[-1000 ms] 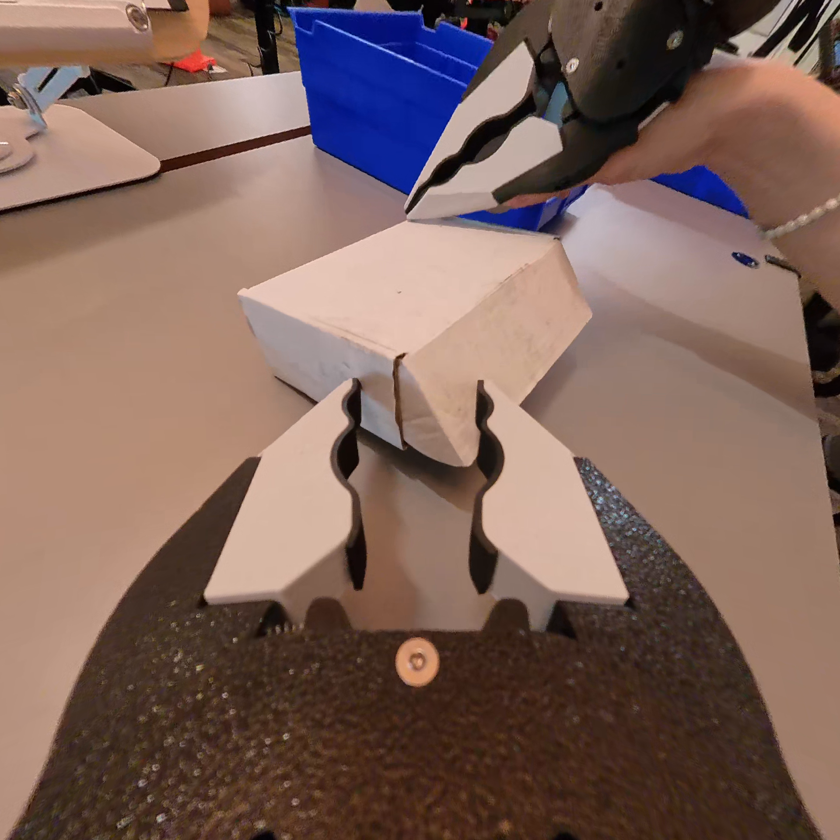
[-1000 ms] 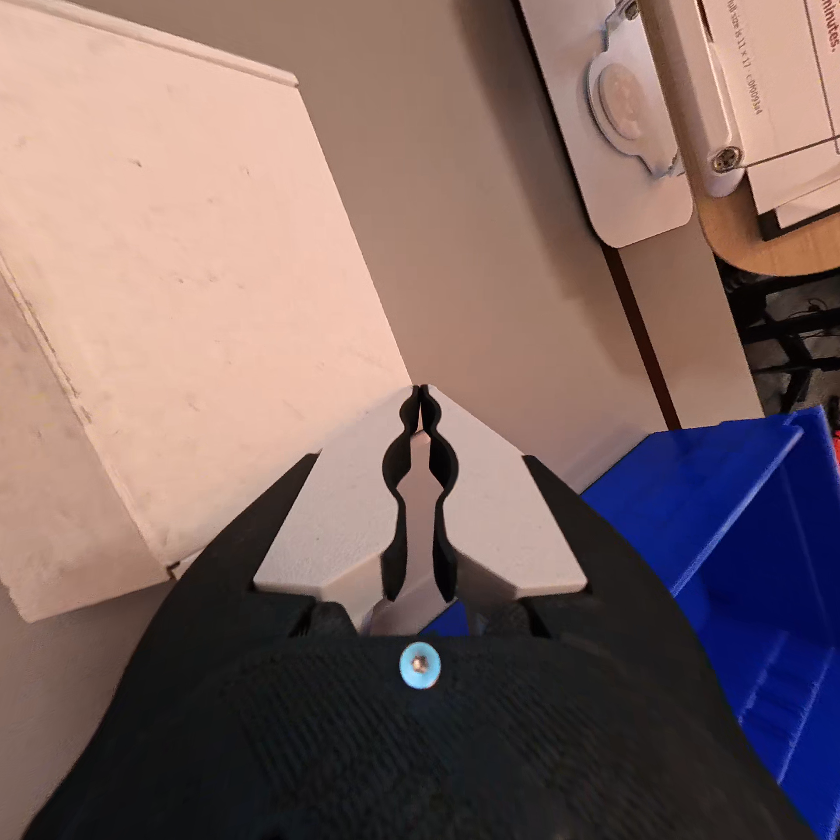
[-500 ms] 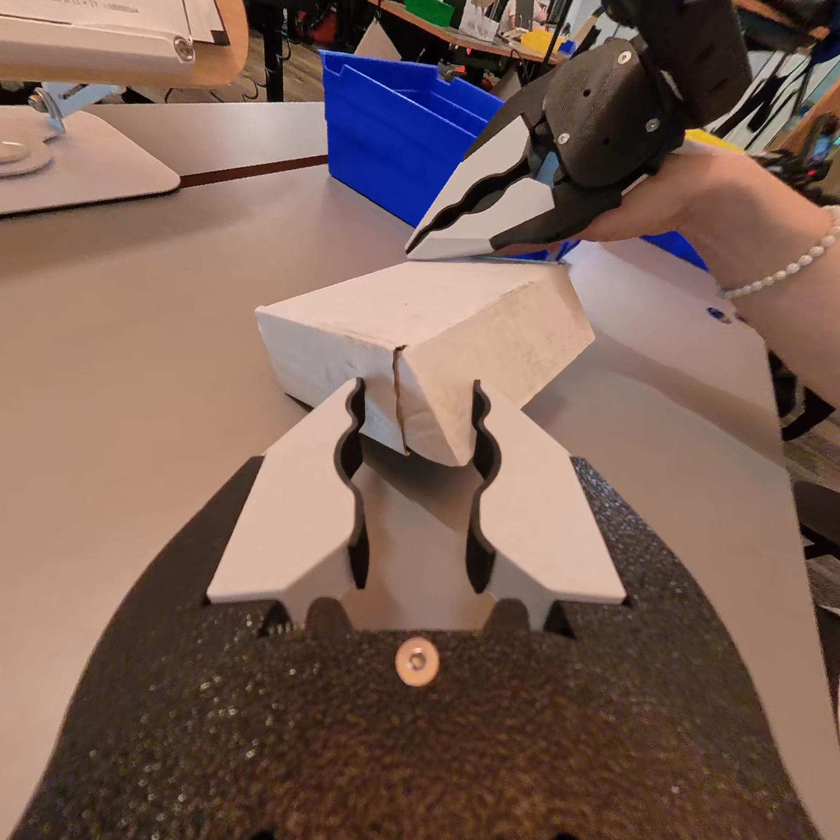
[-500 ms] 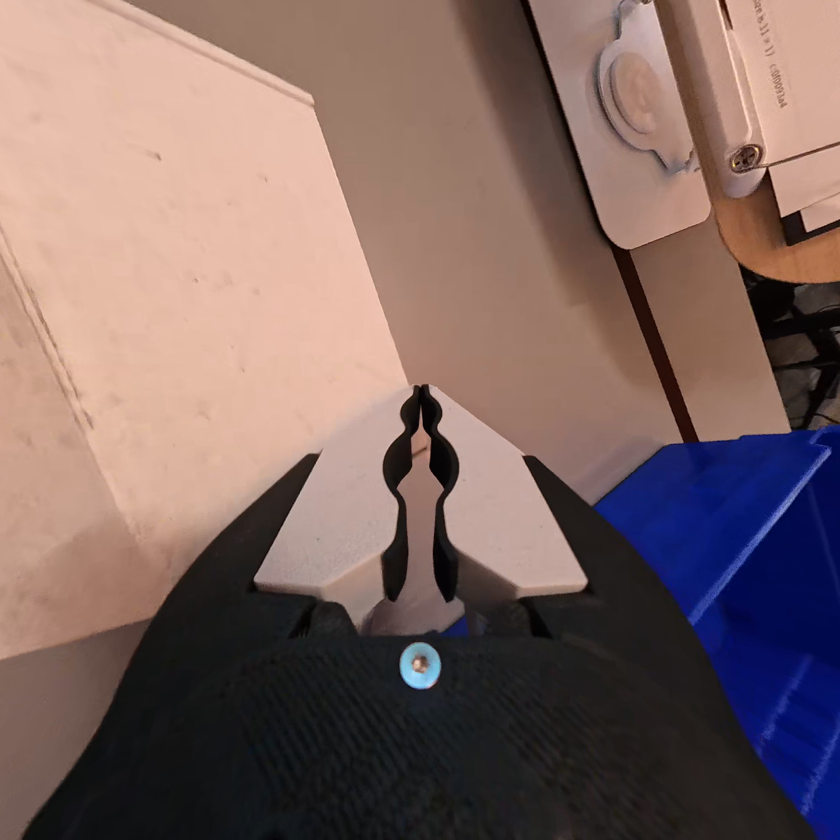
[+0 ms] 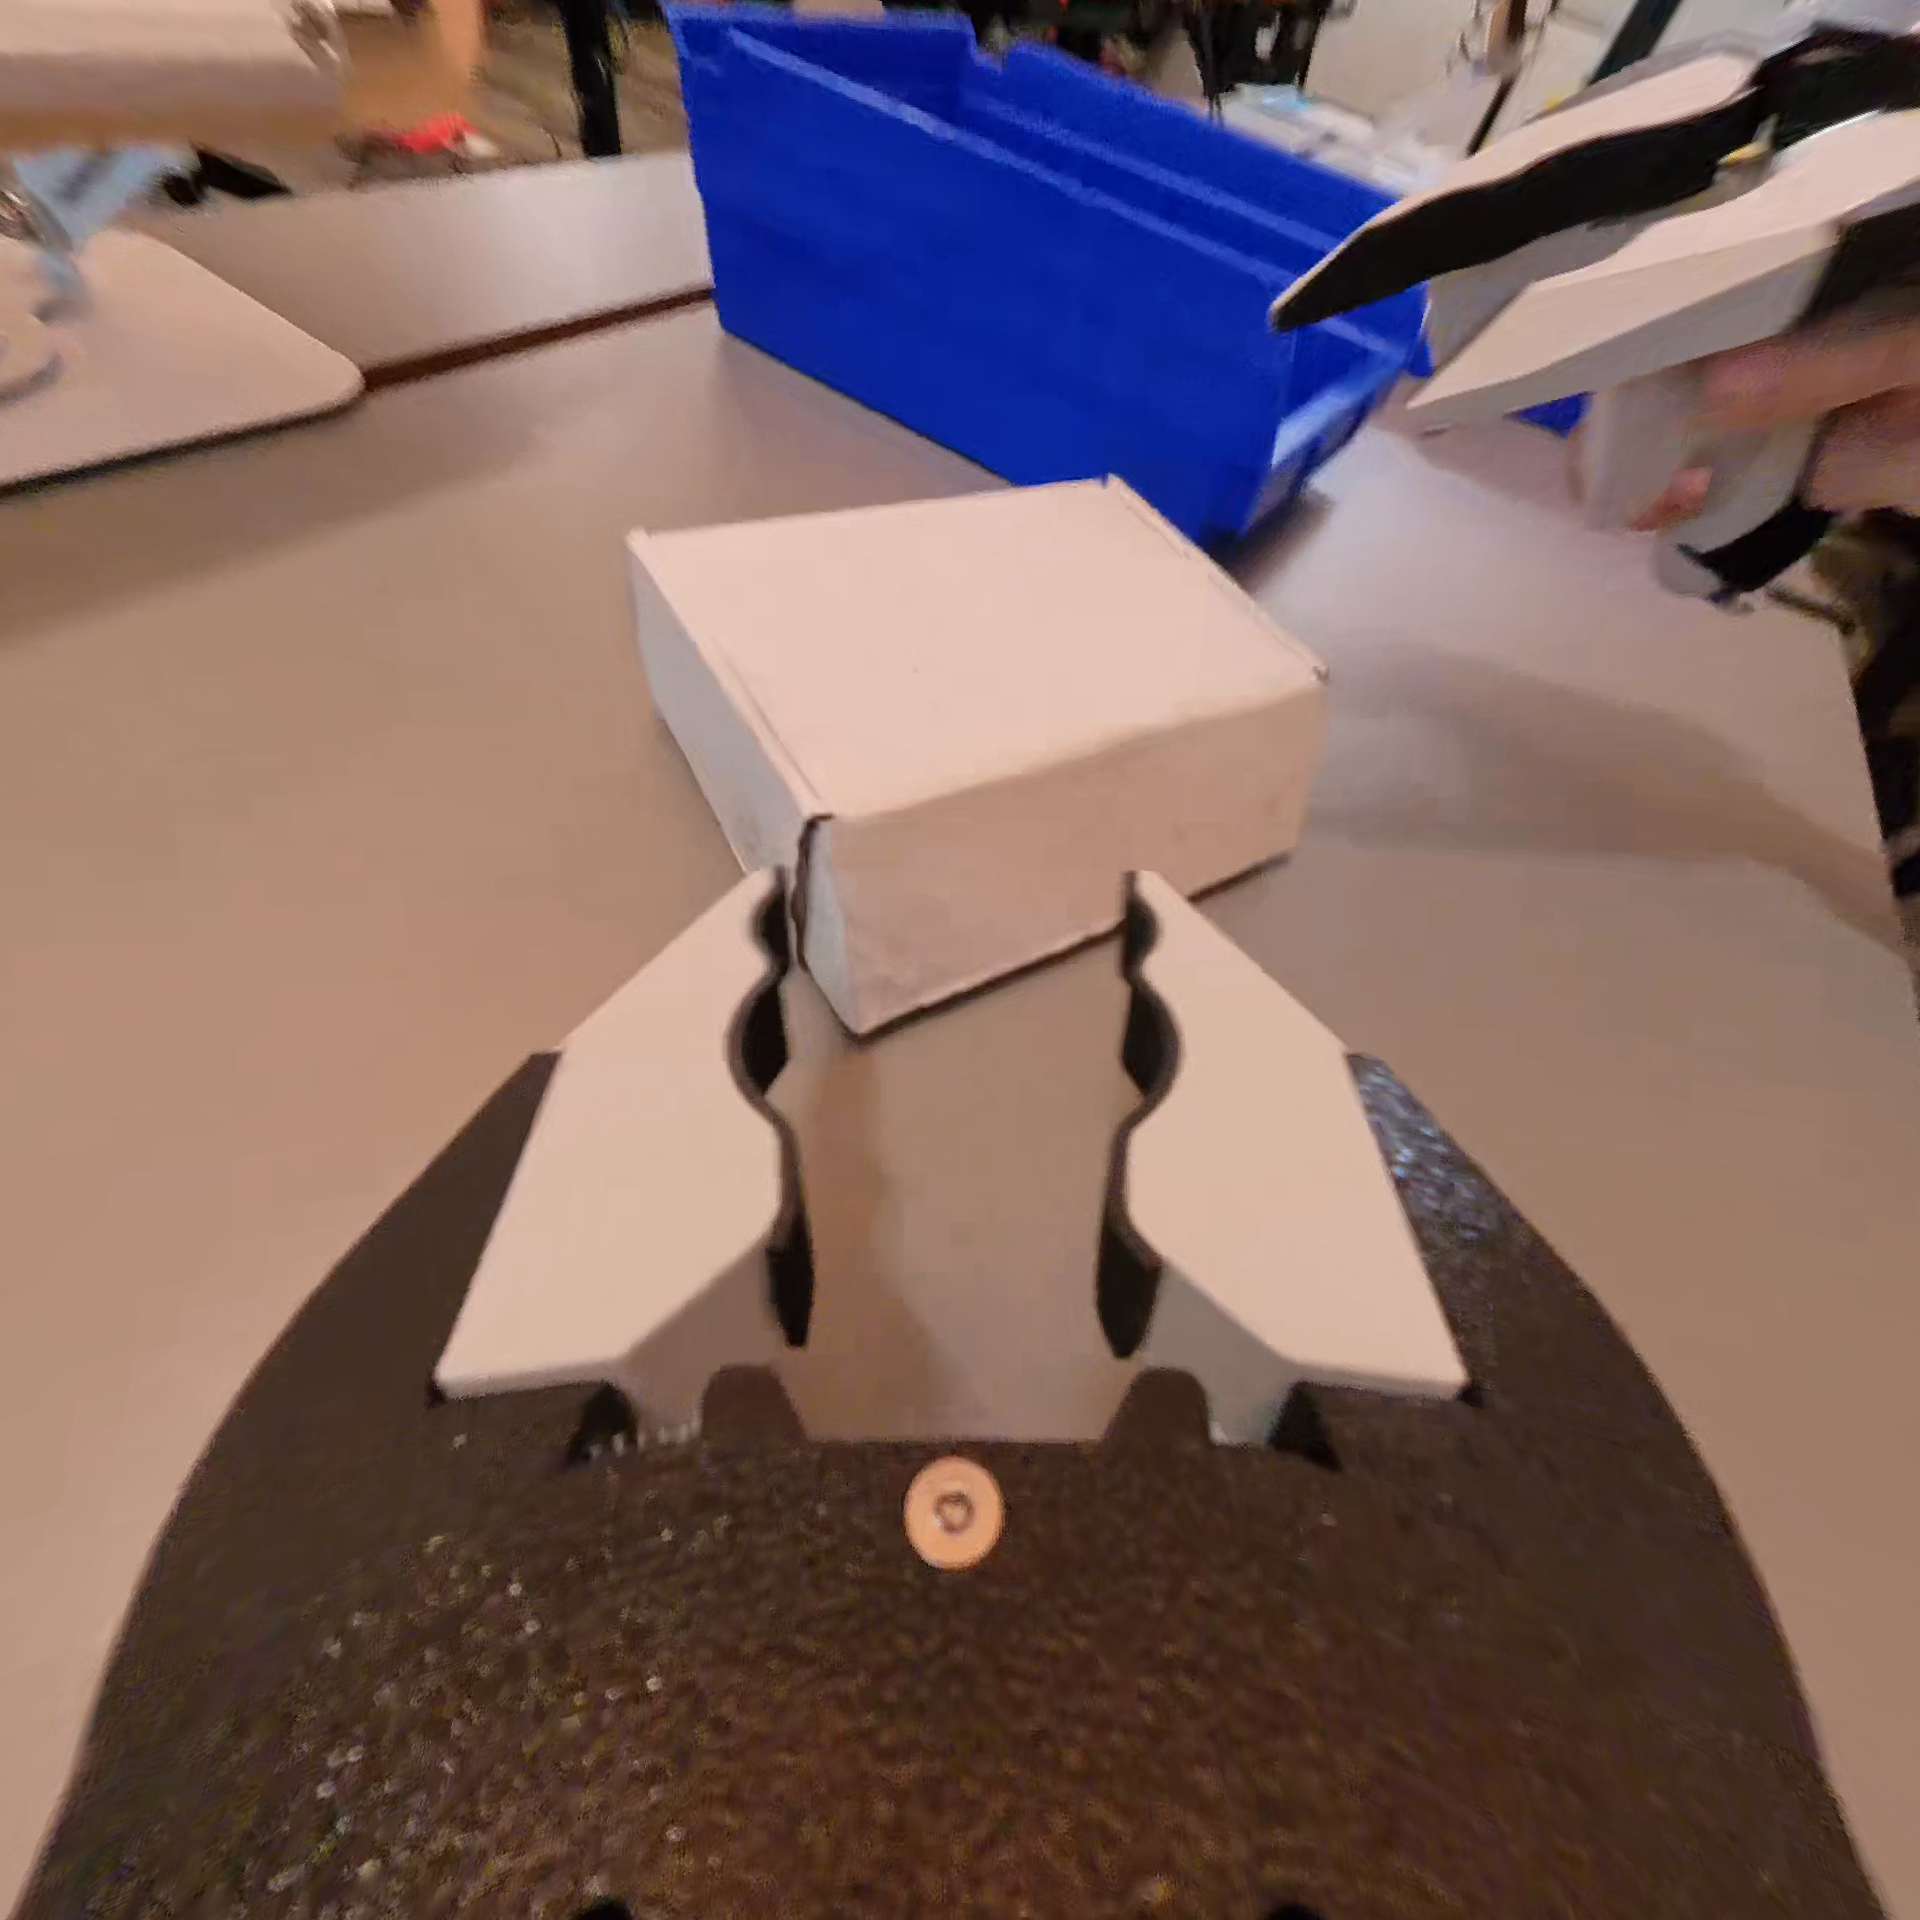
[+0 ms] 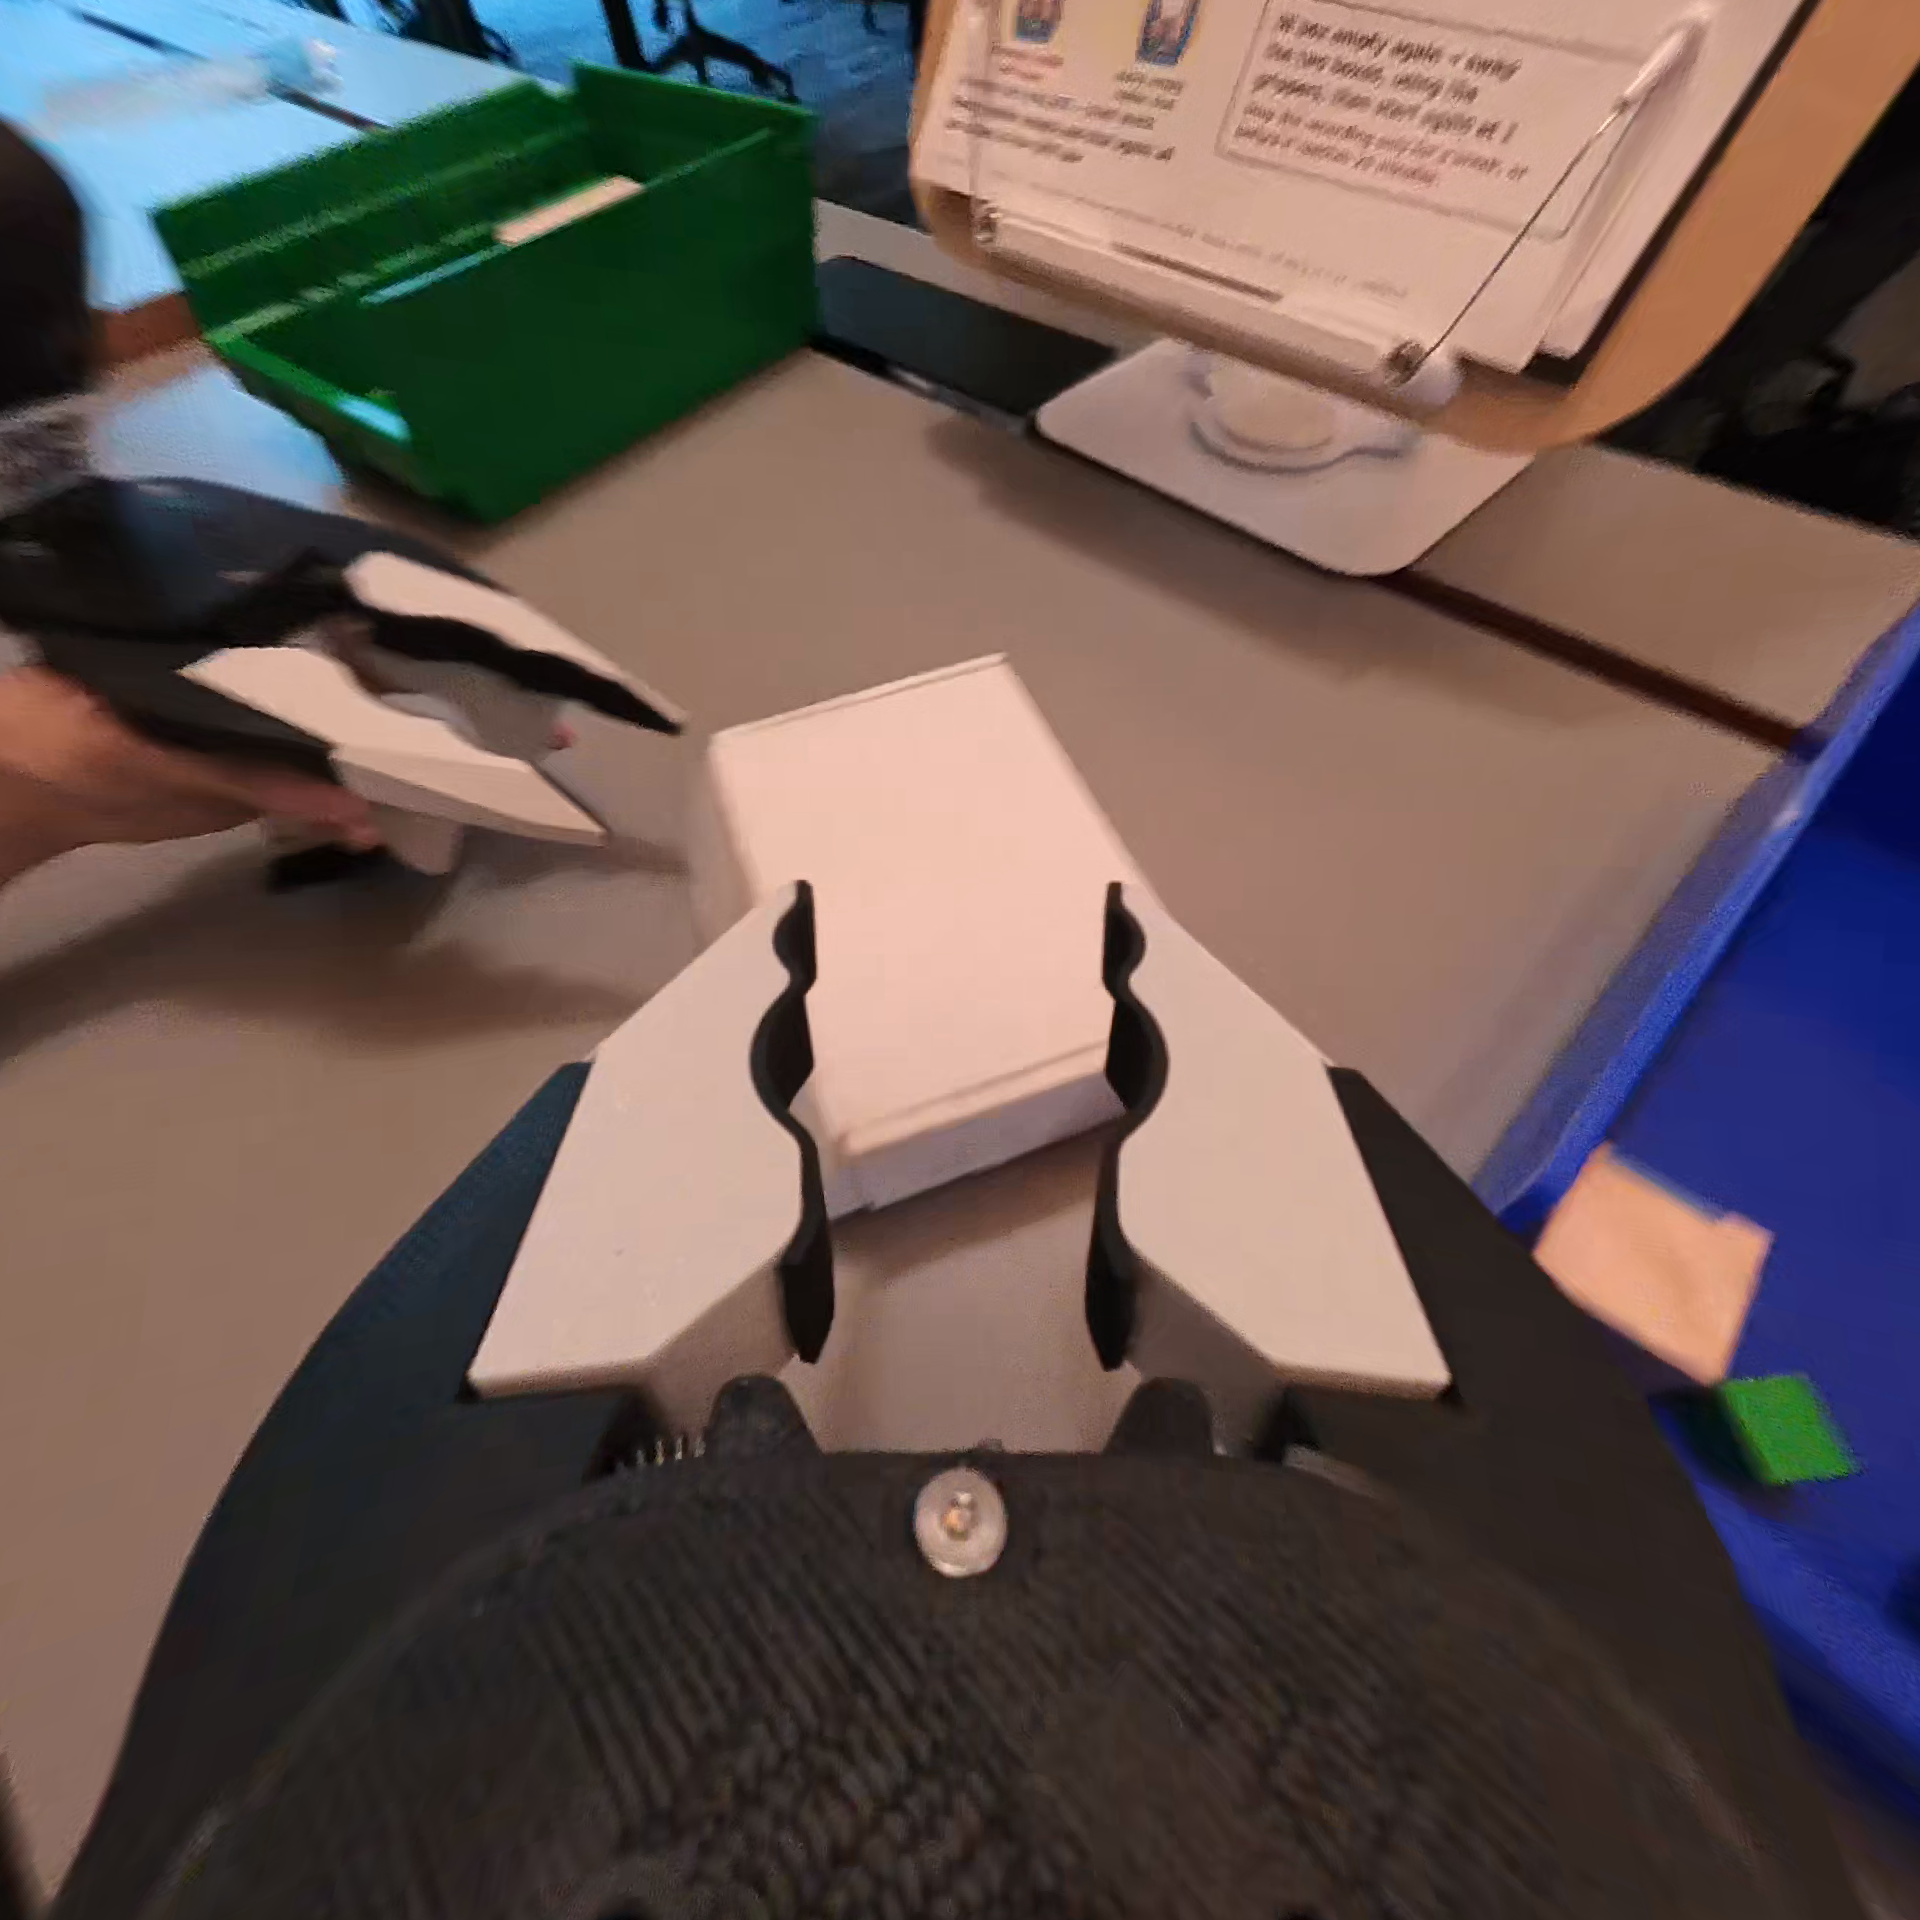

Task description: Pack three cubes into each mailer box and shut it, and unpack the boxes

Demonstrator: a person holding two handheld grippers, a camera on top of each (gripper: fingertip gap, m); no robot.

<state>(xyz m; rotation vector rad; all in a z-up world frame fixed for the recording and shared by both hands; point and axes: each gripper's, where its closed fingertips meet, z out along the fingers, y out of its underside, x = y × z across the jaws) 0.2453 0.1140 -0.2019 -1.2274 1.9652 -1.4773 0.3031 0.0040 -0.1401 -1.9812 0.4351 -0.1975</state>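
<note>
Both claws are spread wide and holding nothing. The left claw [image 5: 951, 914] sits low, right at the near corner of the closed white mailer box [image 5: 966, 665], which lies flat on the grey bench [image 5: 312, 831]. The right claw [image 6: 956, 904] hovers over the box's other end. Further back there's a blue bin [image 5: 987, 260] just behind the box, holding a green cube [image 6: 1782, 1429], plus a green bin [image 6: 499, 301] and a document stand [image 6: 1299, 457].

blue bin [image 5: 997, 239] | green bin [image 6: 499, 301] | document stand [image 6: 1299, 436] | grey table [image 5: 312, 727]
</note>
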